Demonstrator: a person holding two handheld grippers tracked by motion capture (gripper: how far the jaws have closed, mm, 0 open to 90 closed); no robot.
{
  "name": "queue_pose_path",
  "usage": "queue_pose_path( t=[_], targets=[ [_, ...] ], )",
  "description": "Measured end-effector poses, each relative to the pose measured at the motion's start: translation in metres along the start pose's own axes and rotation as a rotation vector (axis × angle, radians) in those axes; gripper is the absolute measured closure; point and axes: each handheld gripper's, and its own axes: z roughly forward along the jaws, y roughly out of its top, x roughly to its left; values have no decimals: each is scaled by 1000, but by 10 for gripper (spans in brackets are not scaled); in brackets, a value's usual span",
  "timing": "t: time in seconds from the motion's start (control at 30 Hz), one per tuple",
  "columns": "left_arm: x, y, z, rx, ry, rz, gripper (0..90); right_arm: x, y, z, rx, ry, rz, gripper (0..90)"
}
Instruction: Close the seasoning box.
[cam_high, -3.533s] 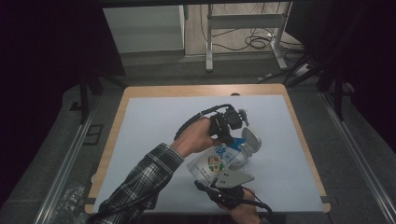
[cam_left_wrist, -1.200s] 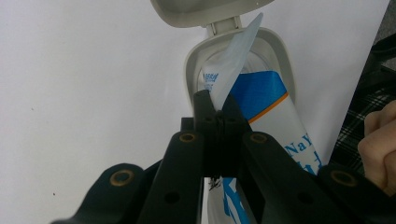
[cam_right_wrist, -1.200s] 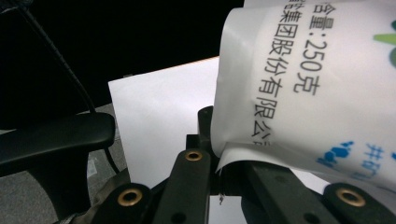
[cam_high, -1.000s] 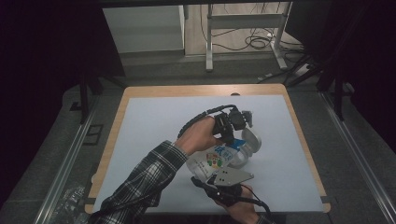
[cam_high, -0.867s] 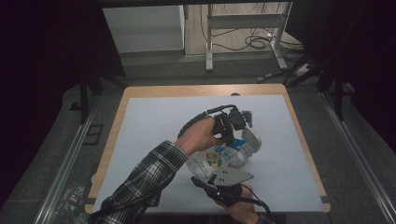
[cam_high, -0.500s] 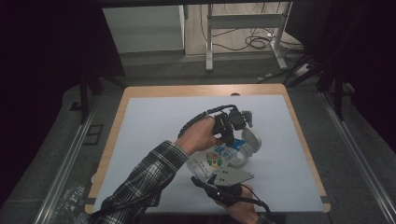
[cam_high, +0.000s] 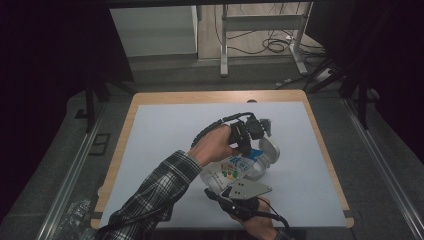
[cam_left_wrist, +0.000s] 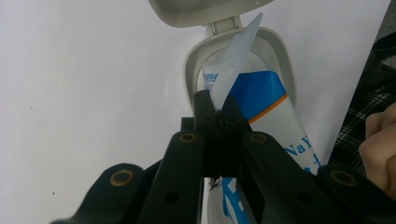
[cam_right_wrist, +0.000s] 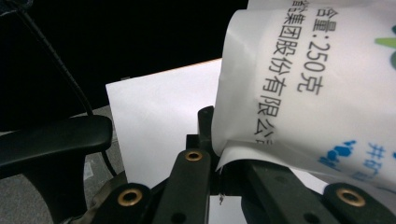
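Almost nothing has changed over the last few seconds: both hands sit where they were, and the bag (cam_high: 231, 171) keeps the same place and tilt on the white table (cam_high: 165, 130). Only the left hand has edged a little toward the right since the earliest picture. That stillness suggests the work is in a slow phase, probably emptying the bag into the container (cam_high: 264, 156), rather than moving on to a new step.

The left gripper (cam_left_wrist: 215, 109) is clamped on the far, open end of the bag; in the left gripper view its closed jaws pinch the pale plastic edge right at the container's mouth. The right gripper (cam_right_wrist: 212, 128) is clamped on the near end; in the right gripper view the printed white plastic folds down between its jaws.

The bag lies just right of the table's middle, toward the near edge, stretched between the two grippers. Its long axis runs from near-left to far-right, with the mouth pointing far-right into the grey container. The container's hinged lid (cam_left_wrist: 205, 10) stands open on the far side. I cannot tell whether anything is flowing out.
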Motion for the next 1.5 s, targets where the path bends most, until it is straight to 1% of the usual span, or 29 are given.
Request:
queue_pose_path(
  t=[0.17,0.23,0.67,0.7,1.13,1.5],
  targets=[
    [0,0,0,1,0,0,896,0,0,0,0,0,-5,891],
    [0,0,0,1,0,0,896,1,0,0,0,0,1,891],
    [-1,0,0,2,1,-3,896,1,0,0,-1,1,3,891],
    [-1,0,0,2,0,-3,896,1,0,0,-3,-2,-3,891],
    [-1,0,0,1,-2,-6,896,2,1,-1,-5,-1,0,891],
    [-1,1,1,9,-1,-4,895,1,2,-2,-13,0,0,891]
  ],
)
